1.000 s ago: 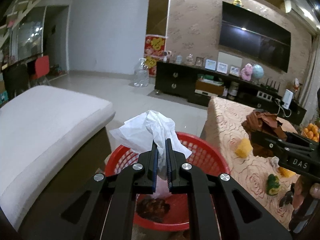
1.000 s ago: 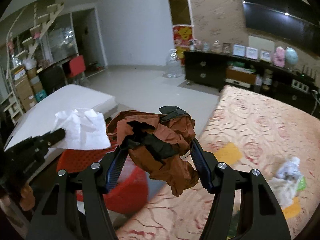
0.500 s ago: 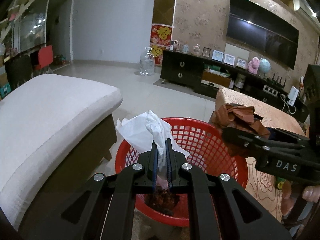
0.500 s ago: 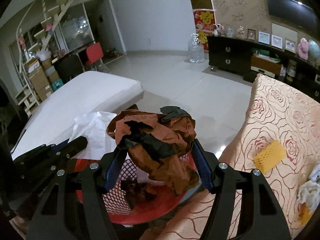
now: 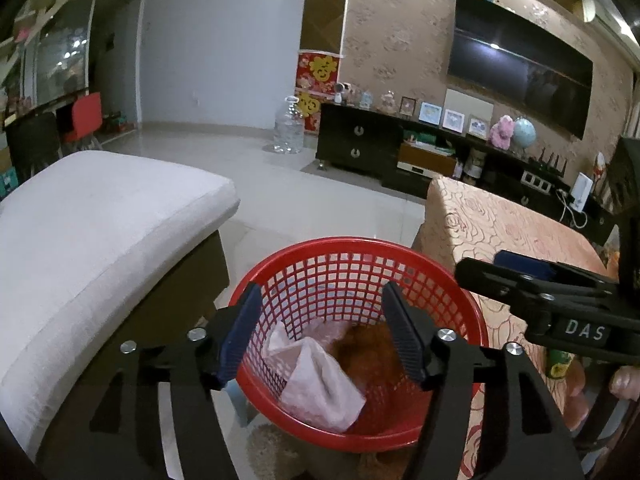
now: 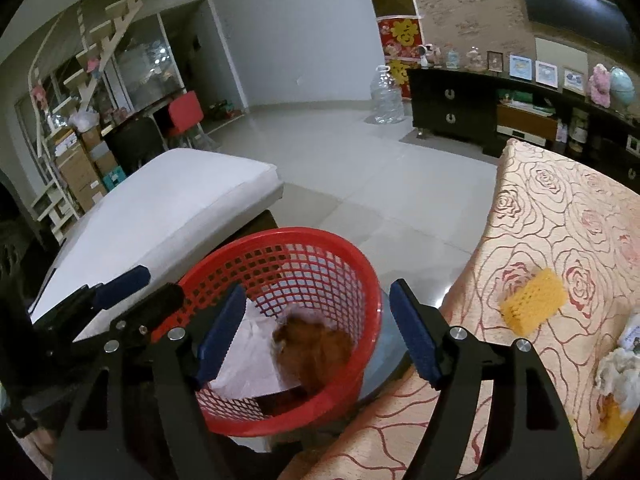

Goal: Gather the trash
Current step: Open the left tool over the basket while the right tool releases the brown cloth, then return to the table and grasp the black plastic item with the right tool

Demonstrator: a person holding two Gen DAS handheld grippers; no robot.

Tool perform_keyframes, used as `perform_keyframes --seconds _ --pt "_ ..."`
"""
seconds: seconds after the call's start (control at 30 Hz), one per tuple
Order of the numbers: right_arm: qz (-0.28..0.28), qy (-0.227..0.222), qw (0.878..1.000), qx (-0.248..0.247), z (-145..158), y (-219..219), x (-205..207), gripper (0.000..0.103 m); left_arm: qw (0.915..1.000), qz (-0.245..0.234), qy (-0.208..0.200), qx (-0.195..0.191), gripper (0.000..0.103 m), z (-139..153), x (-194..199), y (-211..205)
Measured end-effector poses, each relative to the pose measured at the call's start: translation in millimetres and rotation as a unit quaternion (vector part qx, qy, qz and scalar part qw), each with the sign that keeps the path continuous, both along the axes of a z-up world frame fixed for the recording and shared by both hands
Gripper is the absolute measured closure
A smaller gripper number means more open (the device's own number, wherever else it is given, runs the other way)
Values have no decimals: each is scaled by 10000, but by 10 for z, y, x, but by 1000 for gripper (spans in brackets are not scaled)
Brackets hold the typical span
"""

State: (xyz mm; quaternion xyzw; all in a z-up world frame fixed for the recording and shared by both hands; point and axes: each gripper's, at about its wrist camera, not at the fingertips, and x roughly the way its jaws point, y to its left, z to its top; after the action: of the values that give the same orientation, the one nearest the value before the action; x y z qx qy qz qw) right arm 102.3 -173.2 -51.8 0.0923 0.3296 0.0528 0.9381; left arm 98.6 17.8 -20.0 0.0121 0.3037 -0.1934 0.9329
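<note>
A red mesh basket [image 5: 360, 246] stands on the floor between a white cushion and a table; it also shows in the right wrist view [image 6: 288, 236]. Inside lie a white tissue [image 5: 320, 392] [image 6: 248, 372] and a crumpled brown wrapper [image 5: 368, 348] [image 6: 316, 352]. My left gripper [image 5: 324, 332] is open and empty above the basket. My right gripper [image 6: 316, 332] is open and empty above the basket too, and its fingers show at the right of the left wrist view [image 5: 560, 292].
A table with a rose-patterned cloth [image 6: 560, 216] is to the right, holding a yellow foam net [image 6: 534, 296] and crumpled trash [image 6: 620, 364]. A white cushioned seat [image 5: 92, 232] is to the left. A dark TV cabinet [image 5: 400, 148] lines the far wall.
Both grippers opened over the basket. The tissue dropped from the left one and the brown wrapper from the right one; both now lie in the basket.
</note>
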Motion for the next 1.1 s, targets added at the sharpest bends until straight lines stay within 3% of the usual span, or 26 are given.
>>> perform_keyframes --seconds 0.17,0.53,0.8,0.83,1.1 --pt "-141 -86 9998 -52 43 -90 -129 31 9999 48 -109 -44 31 25 -26 22" --pt "-810 -170 9956 -440 59 -613 -698 31 9995 -139 -252 -106 30 52 -118 -138" --pt "-1640 -86 9843 -639 -18 -1217 -1333 31 9976 -566 -394 37 28 55 -311 -455" --pt "-1738 -72 9826 -650 -44 -1285 -1408 27 9973 -611 -403 67 28 48 -323 -489" --pt "-2496 116 9672 -465 -332 -1720 -1942 22 9943 -916 -451 292 28 -29 -454 -766"
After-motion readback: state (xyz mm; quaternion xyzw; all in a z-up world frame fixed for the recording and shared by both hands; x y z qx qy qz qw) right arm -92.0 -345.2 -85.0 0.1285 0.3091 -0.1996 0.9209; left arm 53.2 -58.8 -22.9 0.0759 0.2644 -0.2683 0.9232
